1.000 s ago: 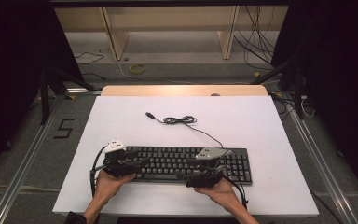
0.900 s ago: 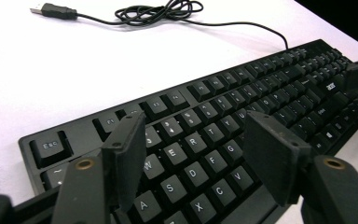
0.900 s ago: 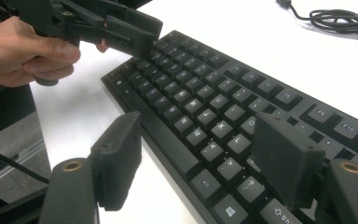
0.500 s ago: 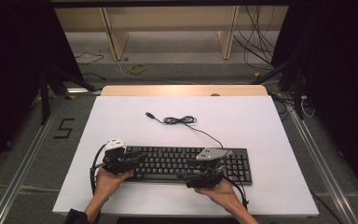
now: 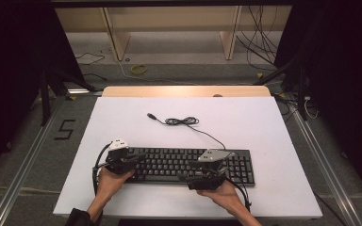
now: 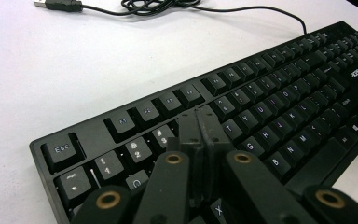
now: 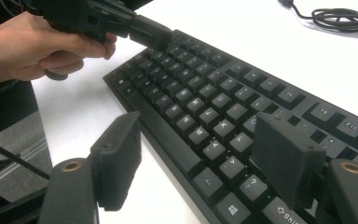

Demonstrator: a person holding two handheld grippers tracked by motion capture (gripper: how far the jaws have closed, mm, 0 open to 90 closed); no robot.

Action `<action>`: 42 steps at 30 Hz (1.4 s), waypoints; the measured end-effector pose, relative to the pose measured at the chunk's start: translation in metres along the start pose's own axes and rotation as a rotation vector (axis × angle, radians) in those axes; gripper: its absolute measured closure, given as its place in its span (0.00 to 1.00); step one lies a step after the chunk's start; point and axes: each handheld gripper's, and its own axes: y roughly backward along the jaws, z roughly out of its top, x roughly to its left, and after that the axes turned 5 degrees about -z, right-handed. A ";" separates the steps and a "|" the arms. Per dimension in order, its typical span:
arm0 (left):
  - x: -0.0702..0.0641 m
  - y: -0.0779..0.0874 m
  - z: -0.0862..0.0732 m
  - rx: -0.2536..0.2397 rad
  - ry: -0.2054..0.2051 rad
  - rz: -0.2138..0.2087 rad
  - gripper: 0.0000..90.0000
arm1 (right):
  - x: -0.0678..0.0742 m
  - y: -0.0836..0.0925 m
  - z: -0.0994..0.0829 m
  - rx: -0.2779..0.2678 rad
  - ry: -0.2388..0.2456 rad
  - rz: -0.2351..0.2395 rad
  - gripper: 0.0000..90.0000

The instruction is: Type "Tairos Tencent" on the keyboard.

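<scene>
At the near edge of the white table (image 5: 264,122), two hands come in from below, each holding a pair of tongs over a black keyboard (image 5: 188,164). The left hand (image 5: 109,181) carries the left tongs (image 5: 139,157) above the keyboard's left end; their jaws have just been closing and now stand pressed together with nothing between them. In the left gripper view the left tongs (image 6: 200,122) have their joined tips low over the upper key rows, near the number keys, though whether they touch a key I cannot tell. The right hand (image 5: 221,193) holds the right tongs (image 5: 202,173) at the keyboard's front edge, right of its middle. In the right gripper view the right tongs (image 7: 205,135) stand wide apart and grip nothing: one jaw hangs over the bare table just in front of the keyboard, the other over the keys of the bottom rows.

The keyboard lies flat, lengthwise along the near side of the table, its keys facing up. From its far edge a black cable (image 5: 207,134) runs away across the table, gathers into a loose coil (image 5: 181,121) towards the middle, and ends in a USB plug (image 5: 150,115) lying free on the white surface, well apart from both tongs. Beyond the table's far wooden edge (image 5: 184,91), the floor (image 5: 179,66) carries loose wires and the legs of a wooden frame (image 5: 114,37).
</scene>
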 end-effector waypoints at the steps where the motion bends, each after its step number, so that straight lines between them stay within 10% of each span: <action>1: 0.000 0.000 0.000 0.001 0.001 -0.001 0.99 | 0.000 0.000 0.000 0.000 0.000 0.000 0.37; 42: 0.001 -0.018 -0.001 0.091 0.000 0.001 0.99 | 0.000 0.000 0.000 0.001 0.000 0.002 0.37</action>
